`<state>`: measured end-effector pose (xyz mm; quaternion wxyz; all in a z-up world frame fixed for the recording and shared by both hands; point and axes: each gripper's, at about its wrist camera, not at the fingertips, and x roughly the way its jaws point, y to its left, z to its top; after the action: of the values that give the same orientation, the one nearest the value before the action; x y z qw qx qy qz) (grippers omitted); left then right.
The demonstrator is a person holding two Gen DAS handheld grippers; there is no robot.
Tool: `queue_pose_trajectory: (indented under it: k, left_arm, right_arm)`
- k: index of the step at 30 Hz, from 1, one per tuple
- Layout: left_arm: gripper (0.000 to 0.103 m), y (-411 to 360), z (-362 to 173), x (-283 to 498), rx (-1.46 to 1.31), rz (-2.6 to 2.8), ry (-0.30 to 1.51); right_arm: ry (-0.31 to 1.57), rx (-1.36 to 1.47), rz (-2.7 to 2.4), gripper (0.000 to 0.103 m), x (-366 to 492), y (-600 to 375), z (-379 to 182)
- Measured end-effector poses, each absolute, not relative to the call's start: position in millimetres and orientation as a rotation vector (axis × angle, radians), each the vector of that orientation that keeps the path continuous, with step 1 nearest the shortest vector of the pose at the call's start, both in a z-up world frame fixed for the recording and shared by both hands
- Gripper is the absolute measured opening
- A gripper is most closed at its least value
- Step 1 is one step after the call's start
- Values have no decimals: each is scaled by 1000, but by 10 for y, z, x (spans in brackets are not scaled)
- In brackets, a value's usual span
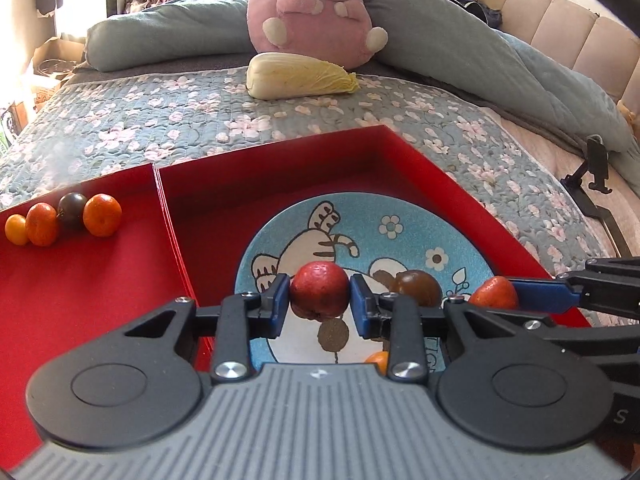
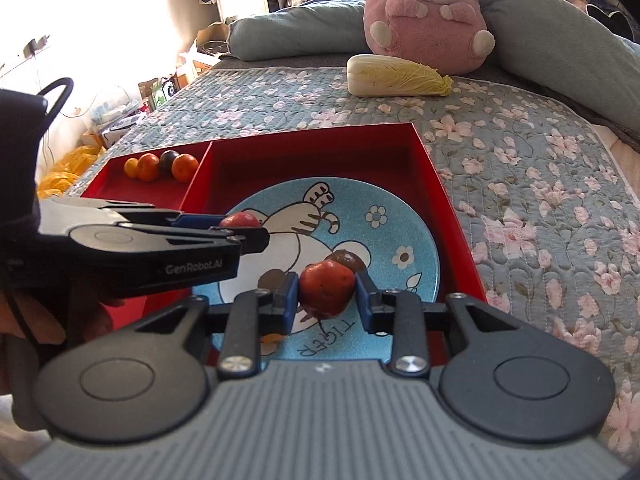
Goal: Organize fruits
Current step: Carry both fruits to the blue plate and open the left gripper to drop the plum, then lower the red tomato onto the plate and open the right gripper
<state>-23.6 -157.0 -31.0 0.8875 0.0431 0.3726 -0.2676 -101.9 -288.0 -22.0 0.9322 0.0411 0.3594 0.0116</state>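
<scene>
Both grippers over the blue plate: left gripper clamps a red fruit, right gripper clamps another red fruit. Next, probably: carry them to the side compartment.

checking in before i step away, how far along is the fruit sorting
Done: four small fruits sit in the red box's small compartment. In hand: left gripper and right gripper each clamp a red fruit. Left: a brown fruit and an orange one on the blue plate.
</scene>
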Motion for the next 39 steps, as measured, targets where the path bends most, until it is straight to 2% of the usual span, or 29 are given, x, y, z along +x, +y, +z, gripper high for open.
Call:
queue_pose_trajectory:
  k: [5,39]
  left_arm:
    - [58,-1549,-286,-264,83,-554,760]
    - [58,-721,31,-318,-21,-371,706]
  right_arm:
    - [739,84,25,33,-976,-2851,-248]
    - [822,60,-38,34,-320,-2622,-433]
